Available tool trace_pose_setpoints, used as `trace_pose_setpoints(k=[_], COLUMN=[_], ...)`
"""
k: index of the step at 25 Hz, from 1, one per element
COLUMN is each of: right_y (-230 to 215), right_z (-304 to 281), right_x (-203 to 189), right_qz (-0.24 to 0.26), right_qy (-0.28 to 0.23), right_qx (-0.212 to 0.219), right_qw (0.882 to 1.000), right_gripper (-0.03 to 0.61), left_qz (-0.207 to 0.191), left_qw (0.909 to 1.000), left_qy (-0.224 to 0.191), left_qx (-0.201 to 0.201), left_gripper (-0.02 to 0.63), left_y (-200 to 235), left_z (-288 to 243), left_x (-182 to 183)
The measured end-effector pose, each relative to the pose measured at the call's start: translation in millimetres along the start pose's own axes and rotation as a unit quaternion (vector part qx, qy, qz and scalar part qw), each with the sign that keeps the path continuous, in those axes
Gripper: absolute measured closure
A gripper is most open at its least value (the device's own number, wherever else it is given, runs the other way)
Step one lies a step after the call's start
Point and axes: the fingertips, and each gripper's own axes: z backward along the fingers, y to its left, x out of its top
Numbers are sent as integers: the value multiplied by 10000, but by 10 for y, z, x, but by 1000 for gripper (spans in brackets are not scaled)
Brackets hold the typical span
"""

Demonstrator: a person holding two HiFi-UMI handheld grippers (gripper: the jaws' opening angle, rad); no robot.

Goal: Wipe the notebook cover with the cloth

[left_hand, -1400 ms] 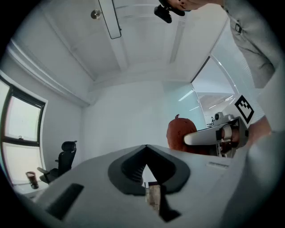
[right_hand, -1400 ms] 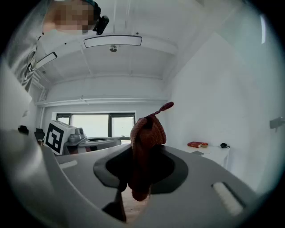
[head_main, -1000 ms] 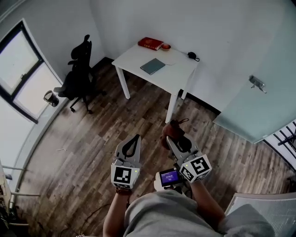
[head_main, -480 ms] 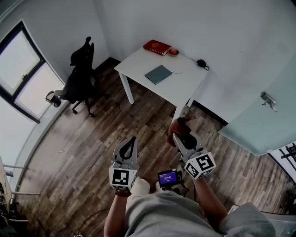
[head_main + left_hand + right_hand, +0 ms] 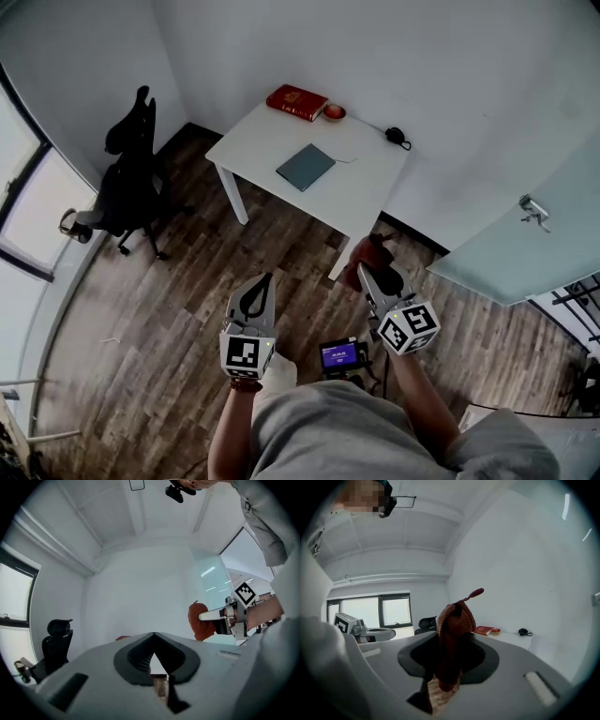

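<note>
A grey-blue notebook (image 5: 306, 167) lies flat on the white table (image 5: 366, 187) across the room, well ahead of both grippers. My right gripper (image 5: 372, 271) is shut on a reddish-brown cloth (image 5: 364, 255), and the cloth (image 5: 453, 634) stands bunched up between its jaws in the right gripper view. My left gripper (image 5: 258, 289) is shut with nothing in it and is held over the wooden floor, level with the right one. In the left gripper view the cloth (image 5: 200, 621) shows at the right.
A red book (image 5: 296, 102) and a small orange dish (image 5: 334, 112) sit at the table's far edge, a black cabled object (image 5: 395, 137) at its right end. A black office chair (image 5: 127, 178) stands left of the table. A pale glass door (image 5: 525, 234) is at the right.
The view has shifted so the table, with the notebook on it, sits a little nearer and more central. Both grippers keep their hold and their place in front of the person.
</note>
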Motion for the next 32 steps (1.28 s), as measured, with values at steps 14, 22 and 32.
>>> trace_pose_setpoints(k=[14, 22, 32], right_y=[-220, -753, -1987], right_z=[-1426, -2133, -3413], right_x=[78, -16, -182], right_qz=[-40, -163, -506], right_qy=[83, 116, 234], right_qx=[-1119, -1458, -1643], right_qw=[9937, 9891, 9848], right_gripper=[448, 448, 448], left_qz=[-329, -382, -674], left_qw=[9904, 9844, 9706], left_qy=[147, 274, 1015], left_qx=[-1335, -1693, -2076], left_gripper=[615, 614, 614], left_y=[1367, 1804, 2375], left_z=[-1036, -1784, -3273], left_x=[-132, -338, -682])
